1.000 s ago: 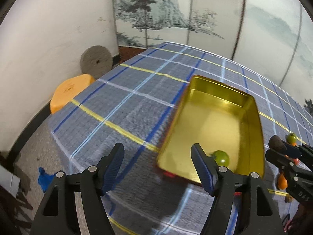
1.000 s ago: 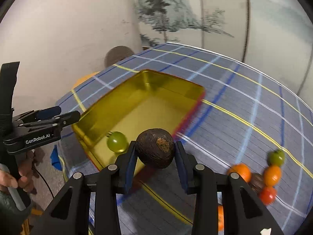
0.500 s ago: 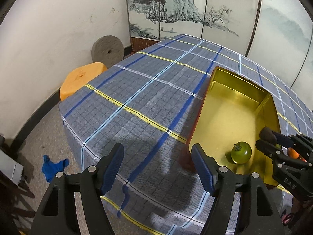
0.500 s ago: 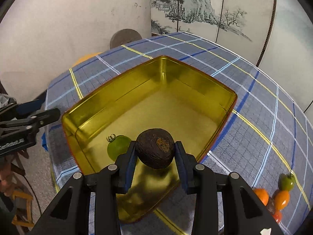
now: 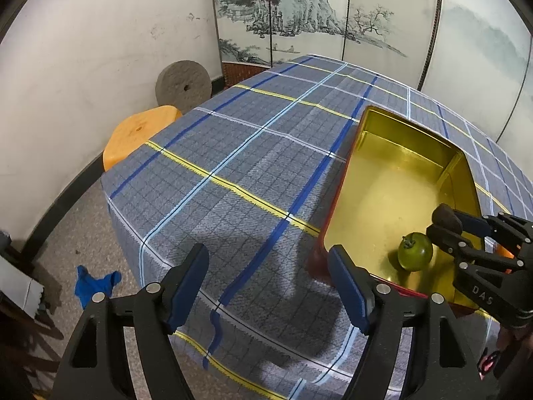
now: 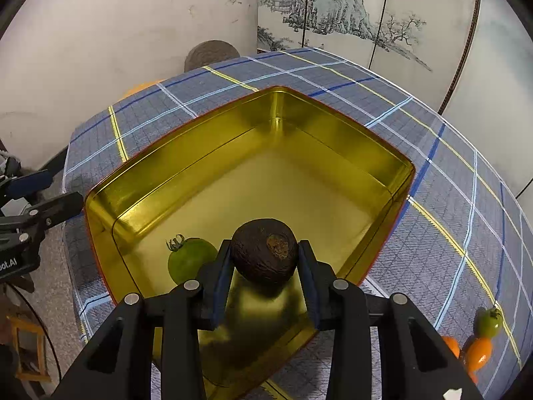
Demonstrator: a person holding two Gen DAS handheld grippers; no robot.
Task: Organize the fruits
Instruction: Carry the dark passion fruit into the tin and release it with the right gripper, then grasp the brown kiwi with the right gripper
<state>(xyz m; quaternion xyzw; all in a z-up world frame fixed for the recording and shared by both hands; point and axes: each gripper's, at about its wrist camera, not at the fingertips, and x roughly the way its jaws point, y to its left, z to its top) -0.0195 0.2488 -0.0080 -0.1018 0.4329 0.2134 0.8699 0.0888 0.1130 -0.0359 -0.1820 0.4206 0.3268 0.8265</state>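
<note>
Listing, near to far, from the right wrist view:

- Right gripper (image 6: pixel 265 263): pads pressed on a dark brown fruit (image 6: pixel 265 250), which is pinched at its sides, its scarred patch turned toward the camera. The fruit is held above the near corner of the tin, not touching the floor so far as can be told; a shadow lies on the gold floor directly beneath.
- Green tomato (image 6: pixel 190 260): resting on the tin floor just left of the held fruit and partly hidden behind the left finger. Whether the two touch cannot be told.
- Tin (image 6: pixel 333 120): gold, rectangular, open, set cornerwise to the camera; its long axis is judged to run away and to the left. Bare floor lies ahead and to the right of the held fruit.
- Loose fruits (image 6: pixel 479 343): a green and several orange ones, on the cloth (image 6: pixel 449 183), well apart from the tin at lower right.

From the left wrist view:

- Left gripper (image 5: pixel 266 286): jaws opening, nothing between them; held over cloth just outside the tin's near left corner.

Judgement: the release turns on the drop lying straight below, inside the rim, with the tomato crowding the left; a set-down slightly forward or rightward is favoured. The right hand is the nearer one.
</note>
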